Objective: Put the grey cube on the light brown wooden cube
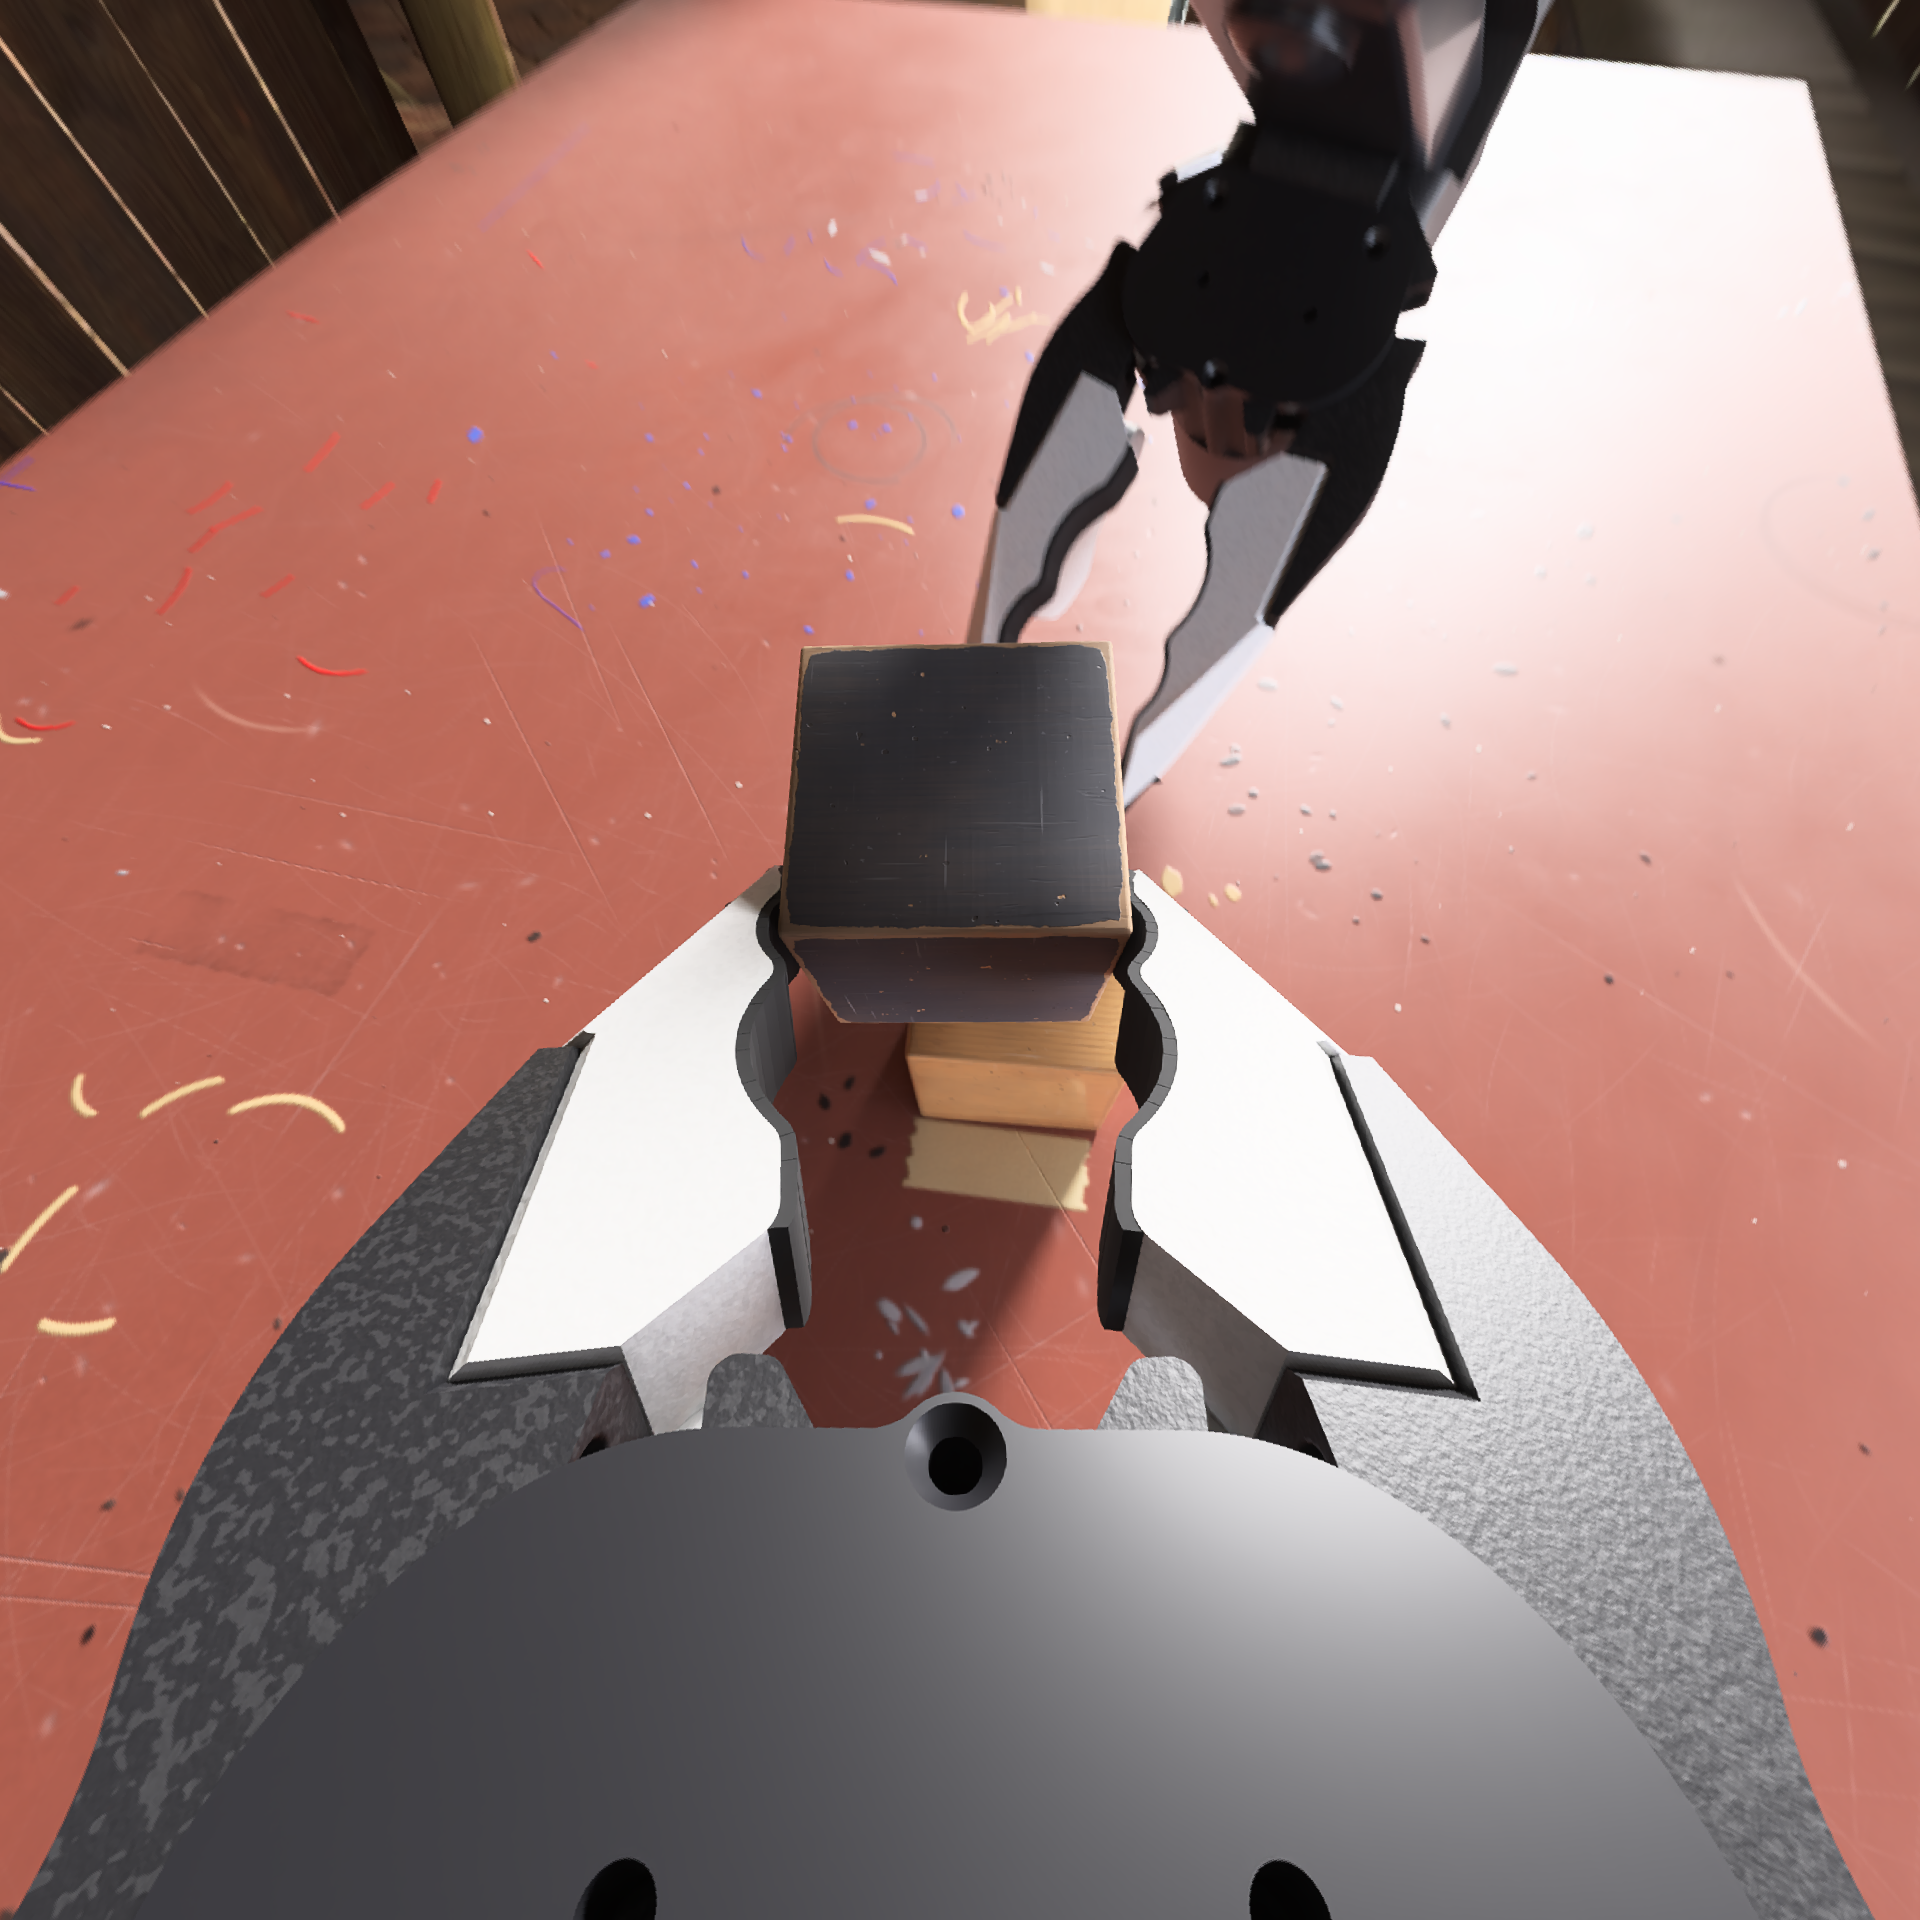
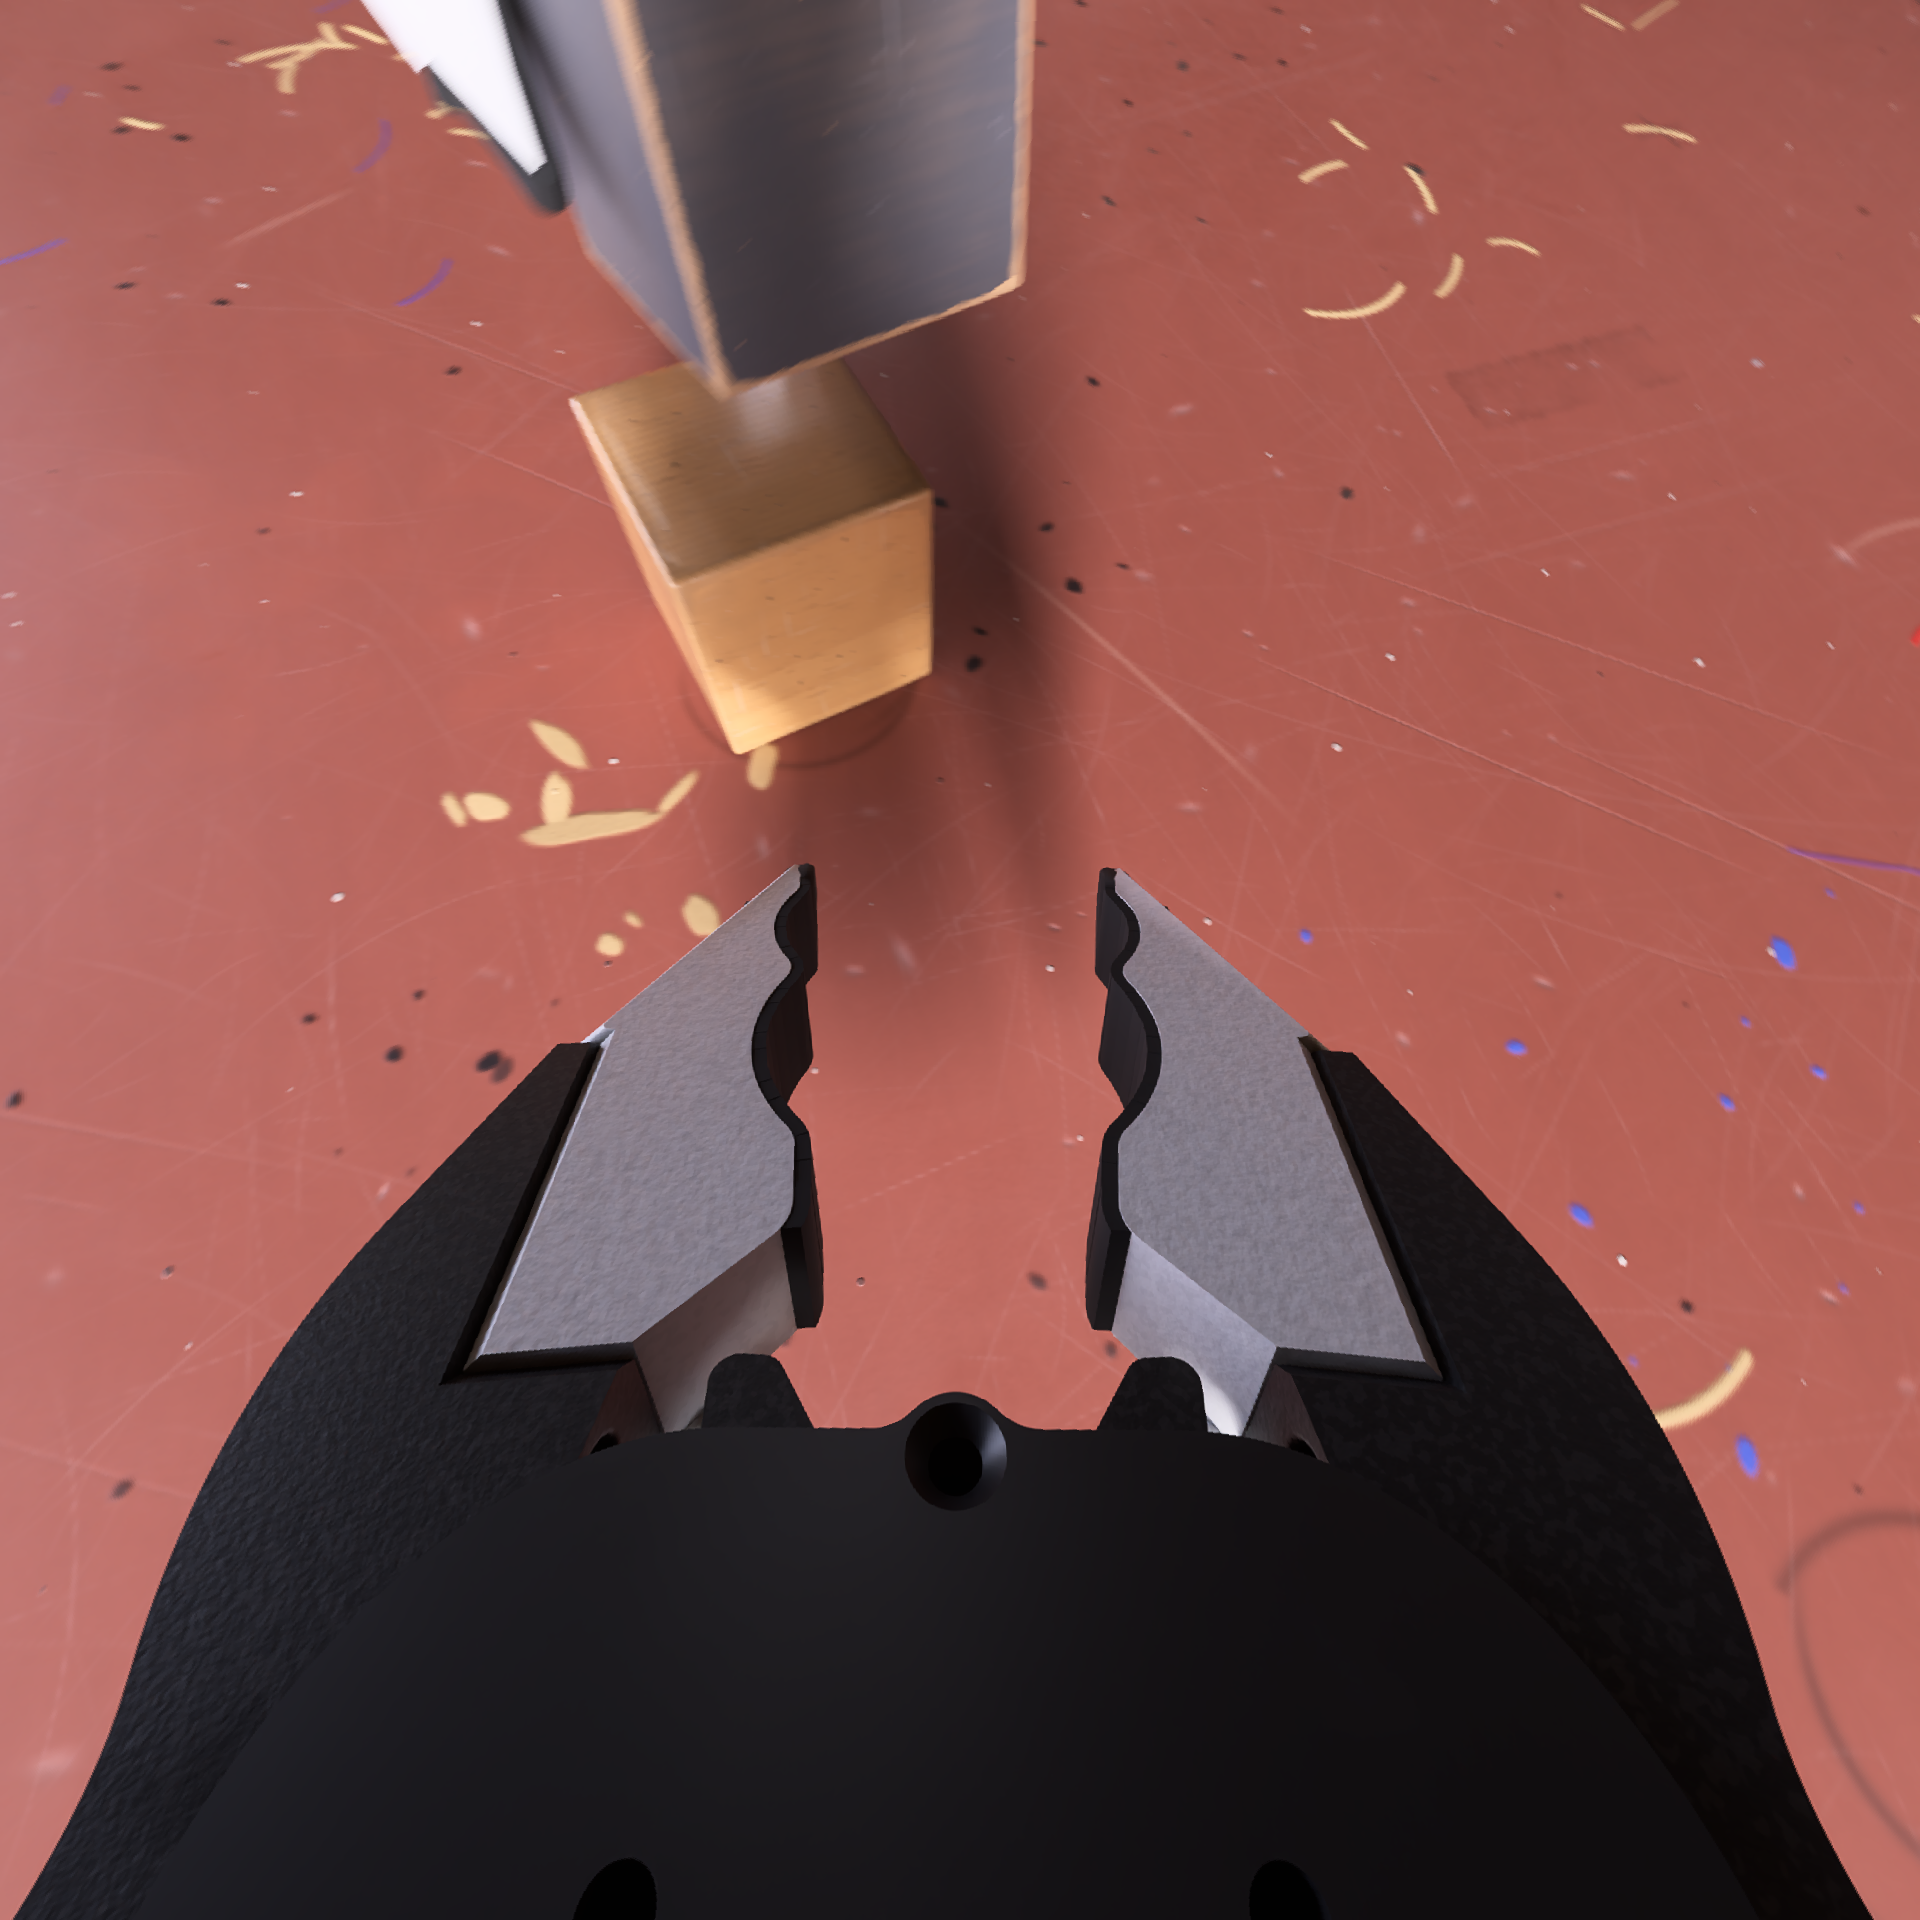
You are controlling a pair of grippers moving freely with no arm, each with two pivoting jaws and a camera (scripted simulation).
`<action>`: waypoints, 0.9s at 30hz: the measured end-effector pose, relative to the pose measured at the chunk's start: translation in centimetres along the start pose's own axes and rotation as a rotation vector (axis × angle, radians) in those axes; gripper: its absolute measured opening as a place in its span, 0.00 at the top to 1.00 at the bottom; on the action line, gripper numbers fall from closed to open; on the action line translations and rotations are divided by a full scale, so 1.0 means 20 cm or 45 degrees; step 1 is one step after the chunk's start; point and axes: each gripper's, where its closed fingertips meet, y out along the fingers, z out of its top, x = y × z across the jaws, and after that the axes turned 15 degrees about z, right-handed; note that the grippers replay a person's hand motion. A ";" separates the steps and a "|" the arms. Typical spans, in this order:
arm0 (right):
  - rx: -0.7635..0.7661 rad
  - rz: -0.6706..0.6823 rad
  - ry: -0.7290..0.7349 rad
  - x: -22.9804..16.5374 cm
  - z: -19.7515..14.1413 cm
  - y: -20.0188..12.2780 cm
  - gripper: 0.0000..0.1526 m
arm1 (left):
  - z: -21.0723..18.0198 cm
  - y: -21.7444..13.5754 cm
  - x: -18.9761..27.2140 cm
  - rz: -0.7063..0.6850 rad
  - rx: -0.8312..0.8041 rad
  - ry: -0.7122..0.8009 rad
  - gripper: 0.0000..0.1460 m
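Grey cube (image 1: 954,790) is up in the air, squeezed tight btwn the tips of my left gripper (image 1: 956,914), right over the light brown wooden cube (image 2: 769,551) w/ a gap btwn them. Wooden cube sits on the red table (image 2: 1351,727). My right gripper (image 2: 956,894) is spread wide w/ nothing in it, near the wooden cube

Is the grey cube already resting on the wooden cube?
No: in the right wrist view the grey cube hangs above the wooden cube, tilted, with only its lowest corner near the top face.
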 end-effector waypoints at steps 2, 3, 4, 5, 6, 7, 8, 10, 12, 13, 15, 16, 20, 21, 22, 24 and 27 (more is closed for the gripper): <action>-0.004 -0.050 0.034 0.04 -0.01 0.00 0.67 | -0.03 0.01 0.03 -0.003 -0.020 0.050 0.58; -0.004 -0.066 0.048 0.05 -0.01 0.00 0.68 | -0.03 0.02 0.05 -0.008 -0.012 0.072 0.58; -0.001 -0.071 0.057 0.05 0.00 0.01 0.69 | -0.04 0.02 0.06 -0.012 -0.013 0.089 0.58; 0.003 -0.069 0.059 0.04 0.01 0.02 0.69 | -0.06 0.03 0.07 -0.019 -0.025 0.104 0.58; 0.003 -0.071 0.054 0.04 0.02 0.03 0.69 | -0.07 0.03 0.07 -0.026 -0.042 0.115 0.58; -0.003 -0.079 0.043 0.03 0.03 0.04 0.69 | -0.08 0.04 0.07 -0.028 -0.055 0.118 0.58; -0.009 -0.093 0.030 0.03 0.03 0.05 0.69 | -0.09 0.04 0.08 -0.029 -0.065 0.113 0.58; -0.020 -0.120 0.011 0.02 0.05 0.07 0.70 | -0.09 0.04 0.07 -0.031 -0.073 0.097 0.58; -0.027 -0.133 0.001 0.01 0.06 0.09 0.70 | -0.09 0.04 0.07 -0.020 -0.063 0.082 0.58; -0.031 -0.129 0.001 0.01 0.06 0.10 0.70 | -0.08 0.04 0.06 -0.013 -0.058 0.075 0.58; -0.047 -0.121 -0.001 0.00 0.06 0.12 0.70 | -0.07 0.04 0.06 -0.009 -0.045 0.063 0.58; -0.057 -0.123 -0.007 0.00 0.05 0.12 0.70 | -0.07 0.03 0.06 -0.010 -0.041 0.059 0.58; -0.050 -0.106 -0.008 -0.01 0.05 0.13 0.70 | -0.07 0.03 0.07 -0.012 -0.054 0.066 0.58; -0.045 -0.101 -0.005 -0.01 0.05 0.13 0.70 | -0.08 0.03 0.07 -0.014 -0.060 0.070 0.58; -0.038 -0.094 -0.002 -0.02 0.06 0.12 0.70 | -0.08 0.03 0.08 -0.015 -0.067 0.074 0.58; -0.024 -0.086 0.004 -0.02 0.06 0.12 0.69 | -0.09 0.03 0.08 -0.018 -0.075 0.082 0.58; -0.025 -0.081 0.003 -0.03 0.06 0.13 0.69 | -0.10 0.03 0.08 -0.018 -0.079 0.087 0.58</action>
